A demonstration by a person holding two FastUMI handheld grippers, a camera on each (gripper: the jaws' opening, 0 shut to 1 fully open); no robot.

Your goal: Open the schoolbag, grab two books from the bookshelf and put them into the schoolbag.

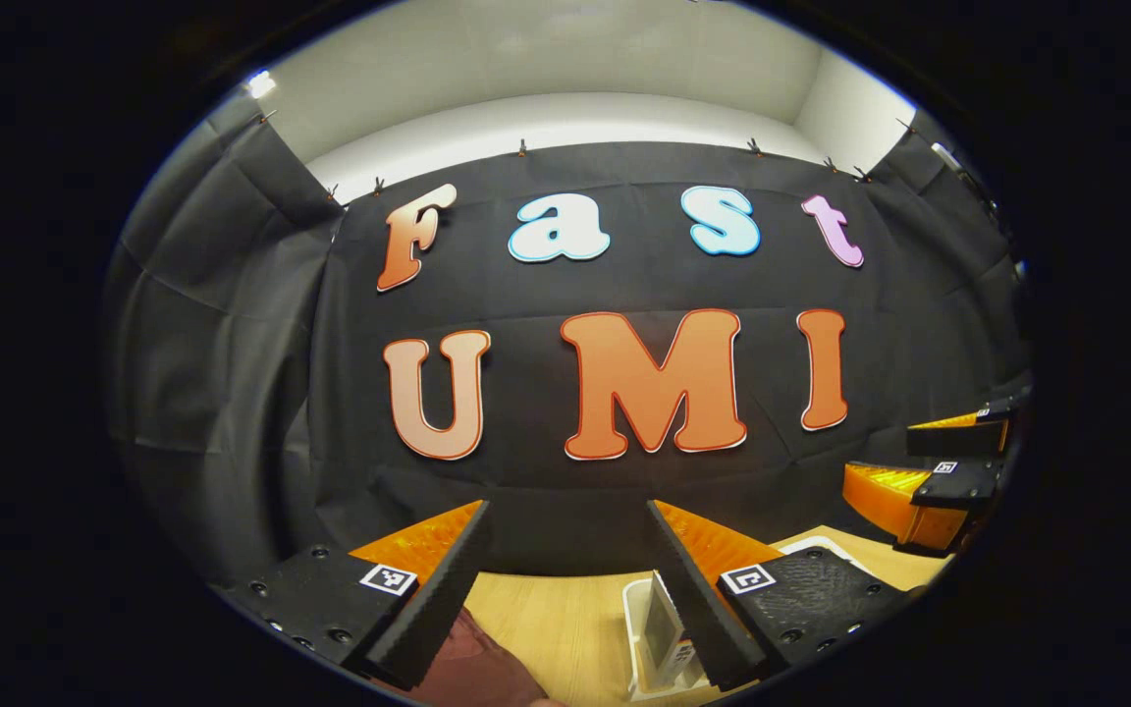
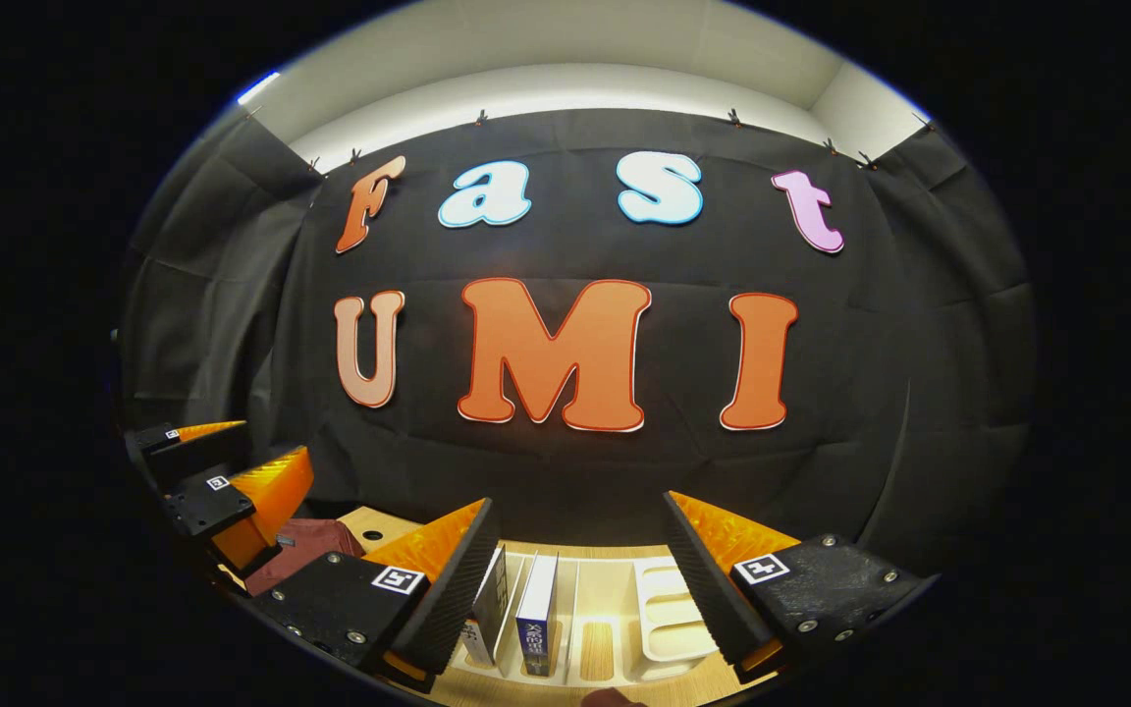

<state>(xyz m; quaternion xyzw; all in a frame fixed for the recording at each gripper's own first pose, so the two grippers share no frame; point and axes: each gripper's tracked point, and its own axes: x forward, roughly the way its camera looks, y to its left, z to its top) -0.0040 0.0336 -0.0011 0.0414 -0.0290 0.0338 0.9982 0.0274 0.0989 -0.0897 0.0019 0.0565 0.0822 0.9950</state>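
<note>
My left gripper (image 1: 565,589) is held above the table, open and holding nothing. Below its left finger lies a piece of the dark red schoolbag (image 1: 472,668). By its right finger stands the white bookshelf (image 1: 636,628) with a book (image 1: 662,628) in it. My right gripper (image 2: 580,589) is open too, hovering over the white bookshelf (image 2: 669,609), where two upright books (image 2: 492,604) (image 2: 536,614) stand in its left slots. The schoolbag (image 2: 300,545) lies left of the shelf, under the left gripper (image 2: 217,476). The right gripper (image 1: 948,471) also appears far right in the left gripper view.
A wooden table (image 1: 565,619) carries the bag and the shelf, and its edge has a round hole (image 2: 372,535) near the bag. Black cloth walls close in the booth behind and on both sides.
</note>
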